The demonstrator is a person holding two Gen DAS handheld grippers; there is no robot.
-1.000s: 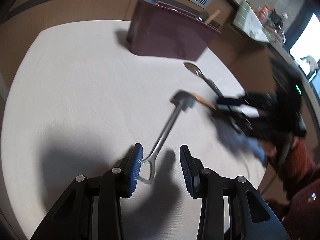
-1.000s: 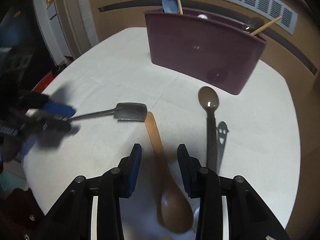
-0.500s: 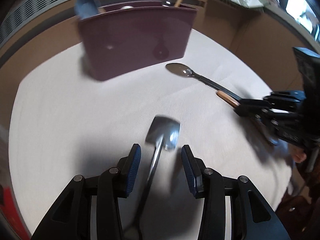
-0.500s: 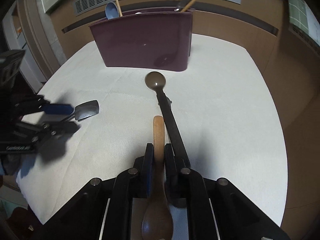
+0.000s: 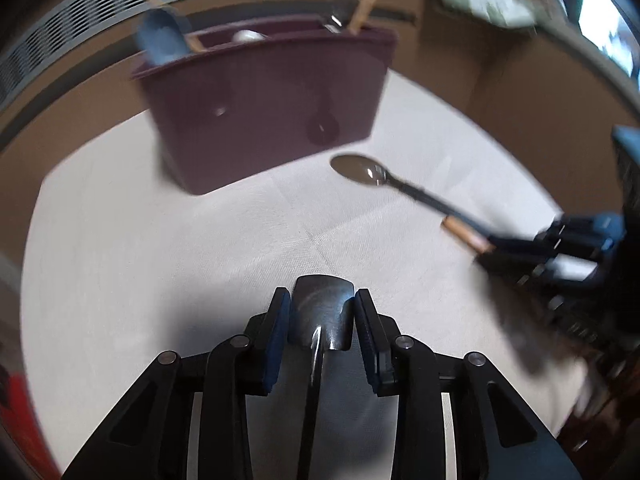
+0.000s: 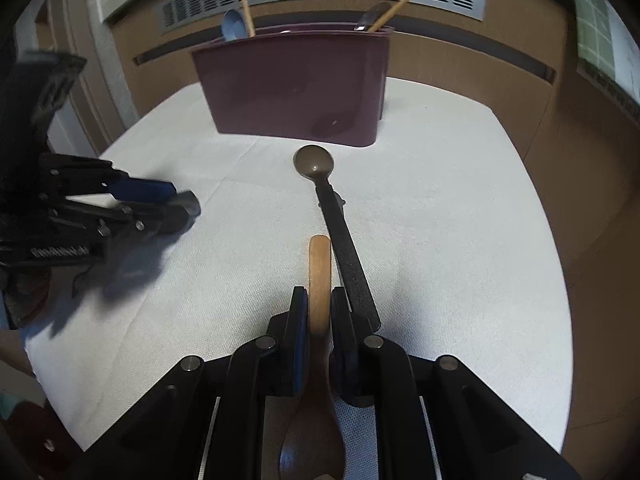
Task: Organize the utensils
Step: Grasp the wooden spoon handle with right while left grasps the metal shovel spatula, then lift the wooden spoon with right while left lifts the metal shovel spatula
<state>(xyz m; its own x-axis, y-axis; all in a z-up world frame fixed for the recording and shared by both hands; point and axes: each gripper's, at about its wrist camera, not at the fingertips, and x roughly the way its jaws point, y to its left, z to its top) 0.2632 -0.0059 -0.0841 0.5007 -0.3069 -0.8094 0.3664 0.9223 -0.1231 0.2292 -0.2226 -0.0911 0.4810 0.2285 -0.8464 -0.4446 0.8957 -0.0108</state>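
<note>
A metal spatula (image 5: 320,312) lies on the white tablecloth, its blade between the blue pads of my left gripper (image 5: 322,296). Those jaws are closing and the pads touch the blade's edges. A wooden spoon (image 6: 319,264) lies with its handle pointing at the maroon utensil holder (image 6: 296,92). My right gripper (image 6: 319,292) has its pads on that handle while its jaws ease open a little. A dark long-handled spoon (image 6: 344,236) rests just right of the wooden one, bowl toward the holder. In the right wrist view my left gripper (image 6: 182,200) is at the far left.
The holder (image 5: 264,112) stands at the back of the table and holds a blue spoon (image 6: 234,24), chopsticks and other utensils. The white tablecloth (image 6: 440,200) ends at a brown wall with a vent grille behind.
My left gripper slid forward from the spatula's handle end to its blade and narrowed around it. My right gripper went from open over the wooden spoon to shut on its handle.
</note>
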